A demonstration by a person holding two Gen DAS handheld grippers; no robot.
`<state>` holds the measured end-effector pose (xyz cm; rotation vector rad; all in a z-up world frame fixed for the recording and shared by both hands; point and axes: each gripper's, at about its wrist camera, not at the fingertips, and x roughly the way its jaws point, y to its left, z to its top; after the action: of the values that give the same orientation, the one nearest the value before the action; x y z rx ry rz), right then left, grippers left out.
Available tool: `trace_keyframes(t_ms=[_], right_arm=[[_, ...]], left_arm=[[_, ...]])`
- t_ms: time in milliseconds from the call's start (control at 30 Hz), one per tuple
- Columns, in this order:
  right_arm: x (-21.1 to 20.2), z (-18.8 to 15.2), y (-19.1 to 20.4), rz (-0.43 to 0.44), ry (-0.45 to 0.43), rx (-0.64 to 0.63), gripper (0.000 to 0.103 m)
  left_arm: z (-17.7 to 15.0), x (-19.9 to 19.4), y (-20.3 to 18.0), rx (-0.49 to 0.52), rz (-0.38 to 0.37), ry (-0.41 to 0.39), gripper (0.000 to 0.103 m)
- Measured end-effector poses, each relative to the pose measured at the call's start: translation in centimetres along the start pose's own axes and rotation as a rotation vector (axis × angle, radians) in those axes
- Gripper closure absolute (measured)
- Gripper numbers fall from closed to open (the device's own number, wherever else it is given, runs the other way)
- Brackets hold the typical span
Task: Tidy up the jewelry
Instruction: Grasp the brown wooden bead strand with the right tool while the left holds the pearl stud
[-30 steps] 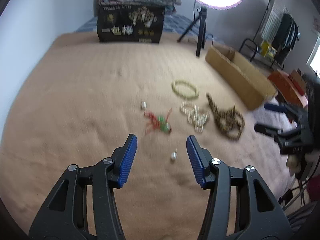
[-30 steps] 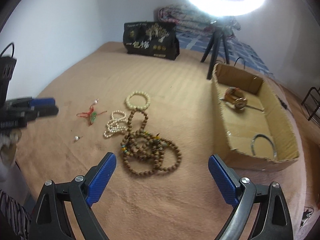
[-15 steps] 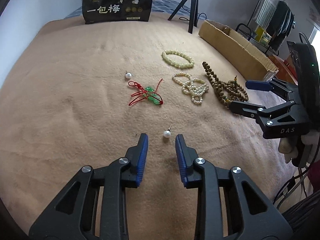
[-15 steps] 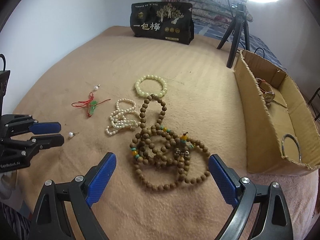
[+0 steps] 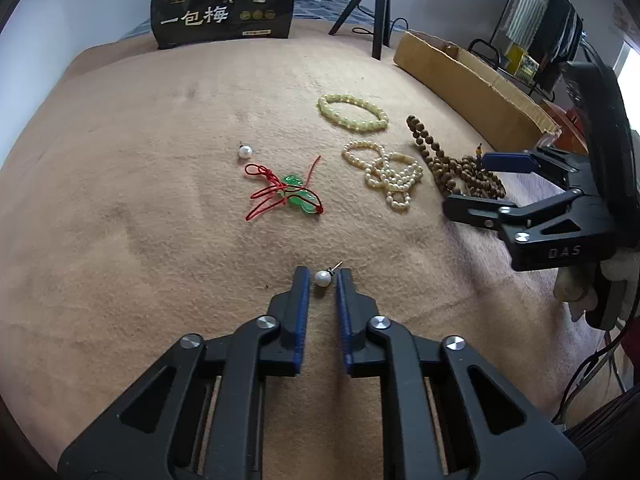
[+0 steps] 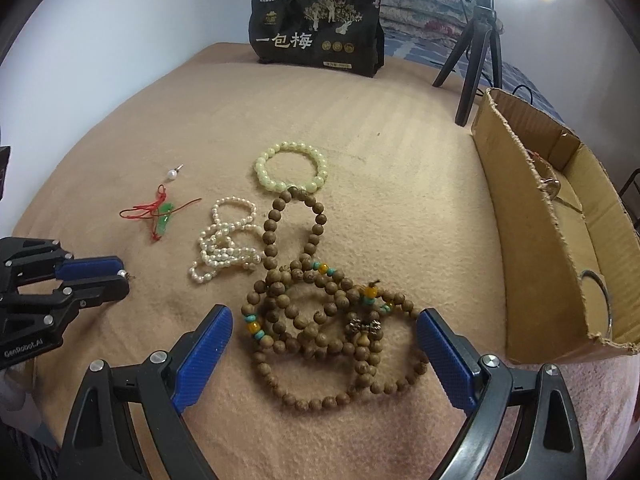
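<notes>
We hold our left gripper (image 5: 322,280) low over the tan blanket (image 5: 120,200), its blue pads closed in on a pearl stud earring (image 5: 322,278) that sits right between the fingertips, its thin metal post sticking out past them. In the right wrist view the same gripper (image 6: 120,274) shows its two jaws nearly together with only the post peeking out at the tips, so we read it as clenched on the earring.

Our right gripper (image 6: 324,344) is spread wide, its blue pads standing on either side of the wooden bead mala (image 6: 320,312) without touching it; nothing is gripped there.

Taking the wooden bead mala as our landmark: it lies in a tangled heap on the blanket, with a few turquoise and amber beads in it. Touching its far loop is the pale green bead bracelet (image 6: 291,166). Just beside the mala, on the side toward our left gripper, lies the pearl strand (image 6: 226,240), bunched in loops. Farther out on that same side is the green pendant on a red cord (image 6: 162,216), and beyond the pendant a second pearl stud earring (image 6: 172,175) lies alone. On the mala's other side, near but apart, stands the open cardboard box (image 6: 532,208), with a metal bangle (image 6: 598,296) inside. Well beyond the mala, at the far edge of the blanket, stand a black printed bag (image 6: 316,32) and a small black tripod (image 6: 478,52).
</notes>
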<state>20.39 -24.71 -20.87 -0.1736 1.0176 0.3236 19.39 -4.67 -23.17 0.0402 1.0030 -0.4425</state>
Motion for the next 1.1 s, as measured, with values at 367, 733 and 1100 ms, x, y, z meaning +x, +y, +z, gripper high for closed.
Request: trace_keyframes(t_ms=[367,733,1100], right_arm=[[0.4,-0.1,1.2,0.001,0.014,-0.011,0.038],[-0.2,-0.2,1.5,0.029,-0.002,0.001,0.085],[-4.7,0.0,0.7,0.049,-0.108,0.026,0.092]], left_arm=[[-0.2,-0.1,-0.3,0.016,0.009,-0.012,0.097],[-0.5,-0.9,-0.4,0.005,0.008,-0.017,0.097],[-0.3,-3.1,-0.6,-0.007,0.005,-0.068,0.097]])
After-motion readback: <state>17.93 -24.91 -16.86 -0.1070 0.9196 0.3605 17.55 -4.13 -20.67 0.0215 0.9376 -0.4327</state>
